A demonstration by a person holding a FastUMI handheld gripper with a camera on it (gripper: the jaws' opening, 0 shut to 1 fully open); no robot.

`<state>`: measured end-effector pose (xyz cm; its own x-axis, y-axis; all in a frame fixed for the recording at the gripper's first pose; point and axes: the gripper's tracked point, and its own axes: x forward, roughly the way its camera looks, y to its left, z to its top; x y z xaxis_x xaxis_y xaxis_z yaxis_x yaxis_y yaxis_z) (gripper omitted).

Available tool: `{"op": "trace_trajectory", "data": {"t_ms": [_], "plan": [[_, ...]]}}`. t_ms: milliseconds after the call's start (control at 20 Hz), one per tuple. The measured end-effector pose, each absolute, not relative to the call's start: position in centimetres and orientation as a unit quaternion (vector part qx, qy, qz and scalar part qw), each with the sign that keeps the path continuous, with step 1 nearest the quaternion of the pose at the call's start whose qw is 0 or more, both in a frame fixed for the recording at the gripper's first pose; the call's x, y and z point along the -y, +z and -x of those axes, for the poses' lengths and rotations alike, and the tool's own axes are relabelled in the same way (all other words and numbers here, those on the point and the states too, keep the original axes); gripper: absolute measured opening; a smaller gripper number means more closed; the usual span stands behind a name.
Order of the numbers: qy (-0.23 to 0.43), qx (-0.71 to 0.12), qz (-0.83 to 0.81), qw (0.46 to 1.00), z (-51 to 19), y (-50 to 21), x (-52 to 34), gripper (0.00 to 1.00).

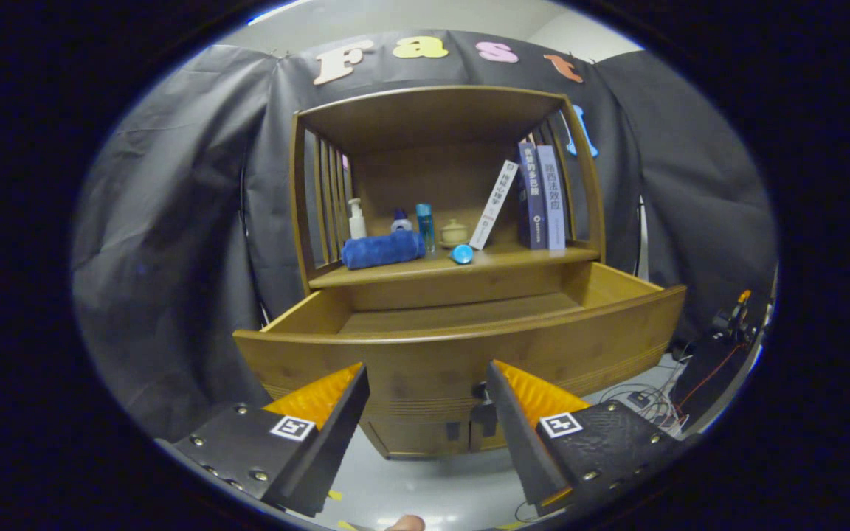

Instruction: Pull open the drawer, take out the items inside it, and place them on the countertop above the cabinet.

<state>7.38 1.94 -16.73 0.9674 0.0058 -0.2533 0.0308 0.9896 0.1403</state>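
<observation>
Gripper (425, 398) hangs in front of the wooden cabinet (447, 295), fingers spread wide apart, nothing between them. Drawer (462, 354) stands pulled out, its front board just beyond the fingertips at 12 o'clock; the visible part of its floor is bare wood, the near part hidden behind the front board. A small dark knob (479, 391) on the drawer front sits right by the inner edge of the right finger, contact not clear. Countertop (513, 259) above the drawer carries a row of things: rolled blue towel (383, 249) at 11 o'clock, a white pump bottle (356, 219) behind it, a blue-capped bottle (401, 220) and a slim blue bottle (425, 225) close together, a small lidded pot (455, 231) near centre, a little blue round object (462, 254) at the counter's front edge. At 1 o'clock a thin white book (493, 204) leans against two upright dark books (541, 197). Cables (646, 402) lie on the floor at 3 o'clock. A fingertip (405, 523) shows at 6 o'clock, below the fingers.
</observation>
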Motion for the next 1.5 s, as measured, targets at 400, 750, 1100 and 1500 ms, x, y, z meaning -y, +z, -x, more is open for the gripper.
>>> {"op": "trace_trajectory", "data": {"t_ms": [400,750,1100,1500], "plan": [[0.022,-0.159,-0.062,0.985,-9.4,-19.2,-2.5,0.95],[0.018,-0.156,-0.047,0.987,-10.4,-19.1,-2.2,0.95],[-0.015,-0.155,-0.033,0.987,-12.0,-19.2,-1.1,0.95],[-0.018,-0.13,-0.05,0.99,-16.2,-17.8,-0.3,0.95]]}}
